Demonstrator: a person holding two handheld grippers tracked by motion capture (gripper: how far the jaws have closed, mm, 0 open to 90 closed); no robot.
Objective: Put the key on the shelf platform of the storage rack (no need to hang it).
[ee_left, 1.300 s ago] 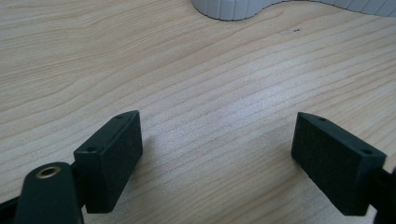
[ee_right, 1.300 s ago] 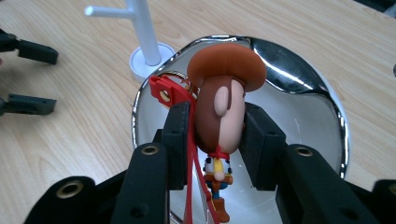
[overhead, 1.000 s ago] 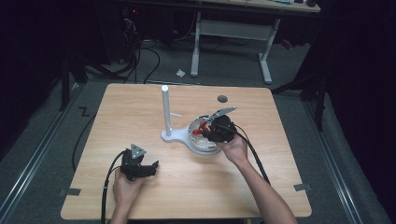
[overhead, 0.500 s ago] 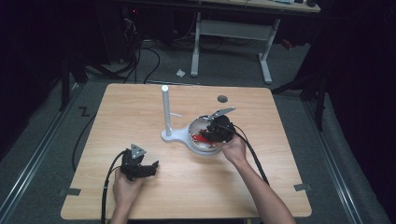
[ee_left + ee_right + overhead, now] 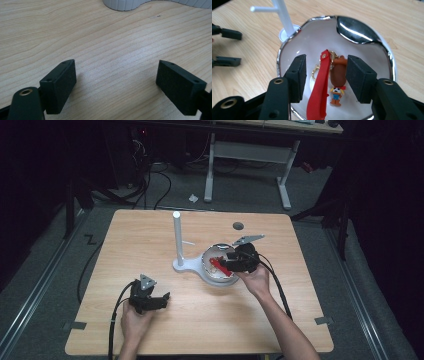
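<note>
A silver-rimmed white bowl (image 5: pixel 279 57) (image 5: pixel 218 281) sits on the base of a white stand (image 5: pixel 177 237) (image 5: pixel 284 17). In the bowl lies a keychain with a red strap (image 5: pixel 319 95) (image 5: pixel 216 265) and a small cowboy figure (image 5: pixel 336 93). My right gripper (image 5: pixel 325 75) (image 5: pixel 223 263) hangs over the bowl. Its jaws have just been opening, with the strap between them, and the pads do not touch it. My left gripper (image 5: pixel 116 85) (image 5: pixel 164 300) (image 5: pixel 228 47) rests low over bare wood at the table's front left, open and empty.
The stand's base (image 5: pixel 125 4) lies ahead of the left gripper. A short peg (image 5: pixel 260 9) juts from the post. A round hole (image 5: pixel 238 225) is in the tabletop behind the bowl. Cables trail from both grippers toward the table's front edge.
The right gripper's jaws have spread apart over the bowl, leaving the red strap lying free between them. Both hands have stayed about where they were.
</note>
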